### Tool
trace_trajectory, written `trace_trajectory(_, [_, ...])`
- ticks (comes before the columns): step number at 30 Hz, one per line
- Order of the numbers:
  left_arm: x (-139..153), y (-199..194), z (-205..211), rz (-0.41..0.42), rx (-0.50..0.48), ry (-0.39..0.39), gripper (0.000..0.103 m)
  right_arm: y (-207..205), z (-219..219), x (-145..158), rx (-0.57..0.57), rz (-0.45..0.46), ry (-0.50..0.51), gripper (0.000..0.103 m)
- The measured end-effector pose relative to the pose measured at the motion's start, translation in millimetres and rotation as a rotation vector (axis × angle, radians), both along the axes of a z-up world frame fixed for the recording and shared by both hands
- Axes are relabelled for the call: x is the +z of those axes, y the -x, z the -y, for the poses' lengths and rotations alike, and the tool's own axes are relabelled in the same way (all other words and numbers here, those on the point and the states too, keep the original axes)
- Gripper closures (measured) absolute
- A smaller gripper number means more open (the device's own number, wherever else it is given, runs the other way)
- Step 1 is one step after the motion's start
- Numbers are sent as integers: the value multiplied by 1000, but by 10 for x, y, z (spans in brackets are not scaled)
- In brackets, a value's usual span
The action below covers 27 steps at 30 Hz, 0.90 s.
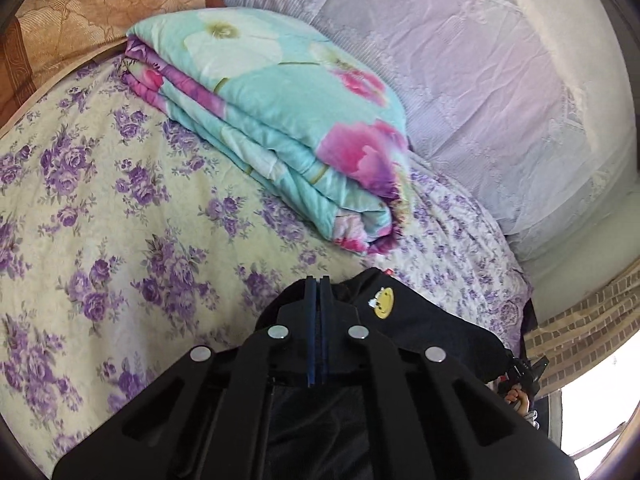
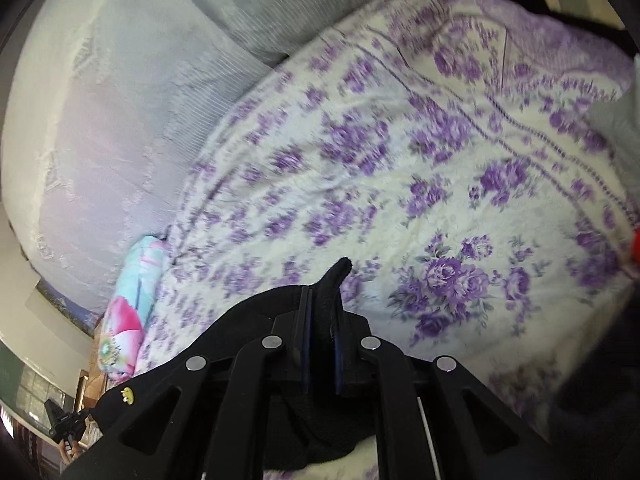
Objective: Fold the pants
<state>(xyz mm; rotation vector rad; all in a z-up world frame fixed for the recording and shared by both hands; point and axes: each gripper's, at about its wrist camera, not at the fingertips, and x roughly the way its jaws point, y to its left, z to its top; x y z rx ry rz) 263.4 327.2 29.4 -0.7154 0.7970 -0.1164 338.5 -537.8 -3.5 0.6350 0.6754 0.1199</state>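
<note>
The black pants point(image 1: 424, 320) hang stretched between my two grippers above the bed. A yellow smiley patch point(image 1: 383, 302) shows on them. My left gripper point(image 1: 318, 280) is shut, its pads pressed together on the pants' edge, and black mesh fabric hangs below it. In the right wrist view my right gripper point(image 2: 322, 292) is shut on a bunch of the pants point(image 2: 334, 276), with a tip of the cloth poking out past the fingers. The same patch point(image 2: 128, 396) appears at the lower left there.
A cream bedspread with purple flowers point(image 1: 120, 220) point(image 2: 420, 168) covers the bed. A folded turquoise and pink quilt point(image 1: 280, 120) point(image 2: 132, 300) lies on it by a lavender lace-covered headboard point(image 1: 460, 80). An orange-brown pillow point(image 1: 80, 12) sits at the far left.
</note>
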Motion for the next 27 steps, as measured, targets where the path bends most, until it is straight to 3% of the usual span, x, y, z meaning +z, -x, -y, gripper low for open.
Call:
trace_trajectory(3, [25, 136, 42, 16, -16, 4, 103, 257, -32, 204, 18, 22, 34, 95])
trace_trajectory(6, [27, 308, 22, 50, -5, 56, 103, 525, -35, 314, 15, 32, 20, 98])
trace_trajectory(11, [103, 804, 34, 110, -6, 83, 103, 1248, -94, 481, 37, 103, 22, 98])
trace_trajectory(14, [27, 830, 37, 26, 2, 31, 103, 1480, -94, 426, 40, 77, 39, 98])
trace_trajectory(16, [11, 705, 20, 6, -1, 39, 102, 1512, -59, 366, 26, 58, 29, 98])
trace_trajectory(18, [-19, 462, 1, -39, 3, -1, 92, 1510, -39, 343, 15, 61, 4, 98])
trace_trajectory(20, [-80, 196, -22, -90, -4, -53, 68, 1498, -56, 358, 14, 67, 0, 98])
trace_trajectory(23, [-250, -154, -78, -136, -46, -85, 63, 1473, -72, 402, 12, 70, -1, 98])
trace_trajectory(25, [-388, -326, -95, -148, -107, -62, 62, 1459, -77, 415, 8, 70, 0, 98])
trace_trajectory(27, [-516, -447, -80, -169, -145, -81, 53, 1452, -88, 434, 9, 69, 9, 98])
